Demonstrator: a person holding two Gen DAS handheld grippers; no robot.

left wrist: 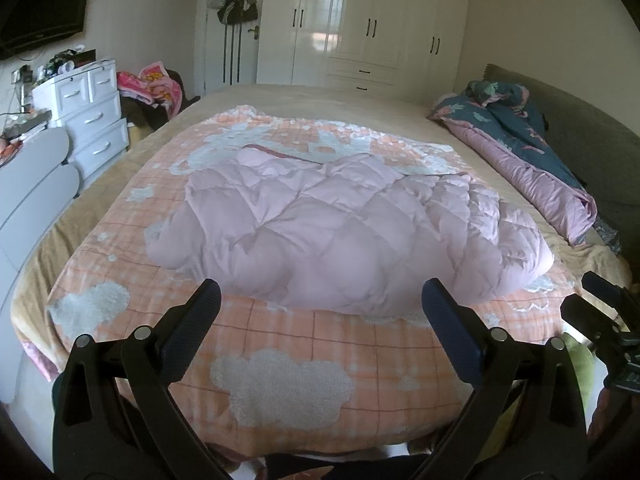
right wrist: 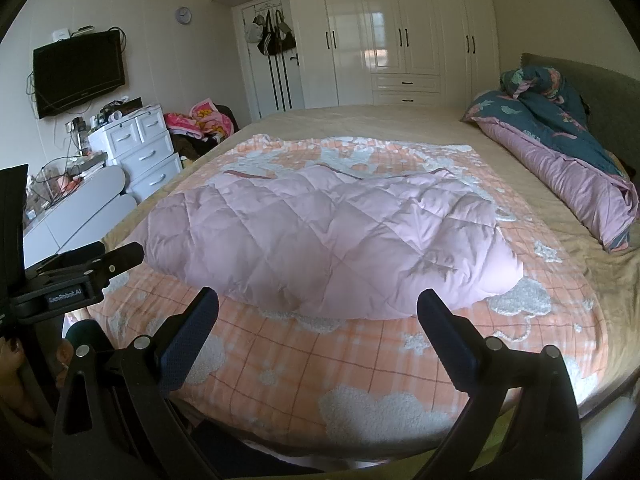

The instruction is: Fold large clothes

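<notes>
A pale pink quilted puffer coat (left wrist: 340,224) lies folded in a thick bundle on an orange checked blanket (left wrist: 304,364) on the bed; it also shows in the right wrist view (right wrist: 332,240). My left gripper (left wrist: 322,300) is open and empty, held above the blanket just short of the coat's near edge. My right gripper (right wrist: 318,308) is open and empty, also just short of the coat's near edge. The right gripper shows at the right edge of the left wrist view (left wrist: 600,312), and the left gripper at the left edge of the right wrist view (right wrist: 80,276).
A rolled blue and purple duvet (left wrist: 532,152) lies along the right by the headboard. White drawers (left wrist: 92,112) and a pink pile of clothes (left wrist: 156,88) stand left of the bed. White wardrobes (right wrist: 400,36) and a door fill the far wall. A TV (right wrist: 78,72) hangs left.
</notes>
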